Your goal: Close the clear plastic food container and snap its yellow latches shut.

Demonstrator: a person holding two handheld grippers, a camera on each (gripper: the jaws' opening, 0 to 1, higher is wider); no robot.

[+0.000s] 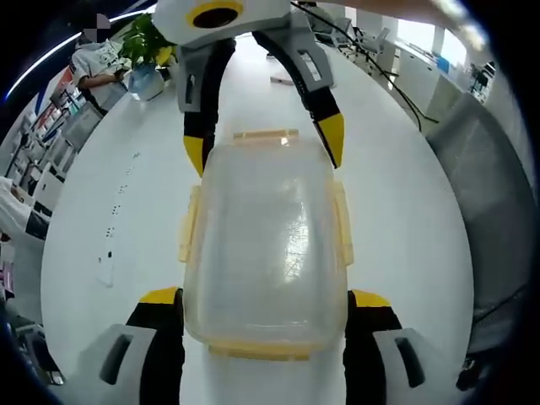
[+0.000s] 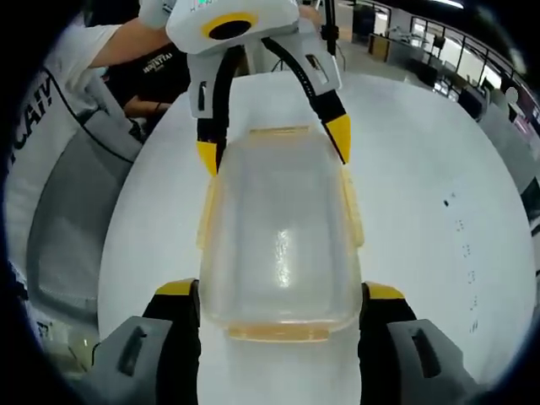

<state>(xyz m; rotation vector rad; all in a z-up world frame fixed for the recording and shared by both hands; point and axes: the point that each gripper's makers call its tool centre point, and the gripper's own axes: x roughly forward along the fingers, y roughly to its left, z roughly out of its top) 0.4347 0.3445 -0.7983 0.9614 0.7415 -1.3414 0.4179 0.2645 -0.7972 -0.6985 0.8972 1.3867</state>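
The clear plastic food container (image 1: pixel 266 236) lies on the white table (image 1: pixel 405 211) with its lid resting on top. Yellow latches (image 1: pixel 189 228) stick out along its long sides, and another latch (image 1: pixel 266 135) sits at the far end. My left gripper (image 1: pixel 266 297) is open, its jaws flanking the near end of the box. My right gripper (image 1: pixel 263 148) comes in from the opposite side, open, with its yellow tips beside the far corners. In the right gripper view the container (image 2: pixel 278 228) lies between my right gripper (image 2: pixel 280 291) and the left gripper (image 2: pixel 274 143).
A potted plant (image 1: pixel 143 42) and a person (image 1: pixel 93 72) are at the table's far left. A grey chair (image 1: pixel 489 169) stands off the right edge. In the right gripper view a person in a white shirt (image 2: pixel 42 126) and a grey chair (image 2: pixel 84 194) are on the left.
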